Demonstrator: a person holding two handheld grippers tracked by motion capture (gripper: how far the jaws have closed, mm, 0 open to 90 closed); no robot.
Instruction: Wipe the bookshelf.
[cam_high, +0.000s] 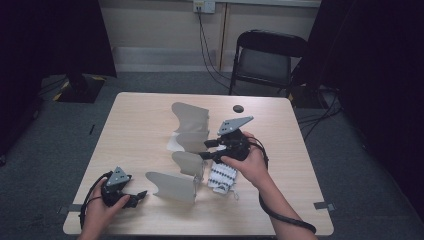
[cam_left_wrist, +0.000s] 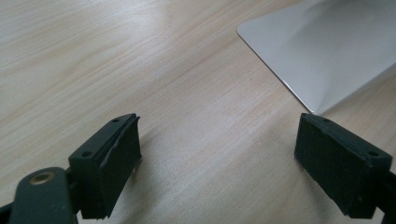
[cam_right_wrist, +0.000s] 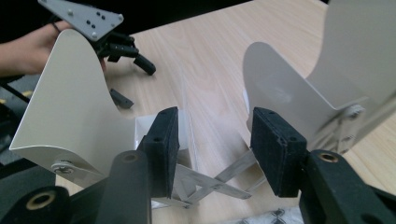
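The right gripper (cam_high: 209, 150) sits at the middle of an expanding rack of grey panels (cam_high: 186, 155) on the counter (cam_high: 140, 120), its fingers (cam_right_wrist: 163, 149) partly parted with nothing pressed between them; only the rack's thin crossed metal struts (cam_right_wrist: 219, 179) lie in the gap. This looks like the step of letting go after setting the rack's spread. The left gripper (cam_high: 137, 196) rests near the counter's front edge, its fingers (cam_left_wrist: 112, 154) wide apart and empty, just short of the nearest panel (cam_high: 172, 185). The next move probably calls for that hand to take this end panel. Four panels can be counted, one patterned cloth (cam_high: 221, 176) beside them, and one small dark disc (cam_high: 238, 108), too small to identify.
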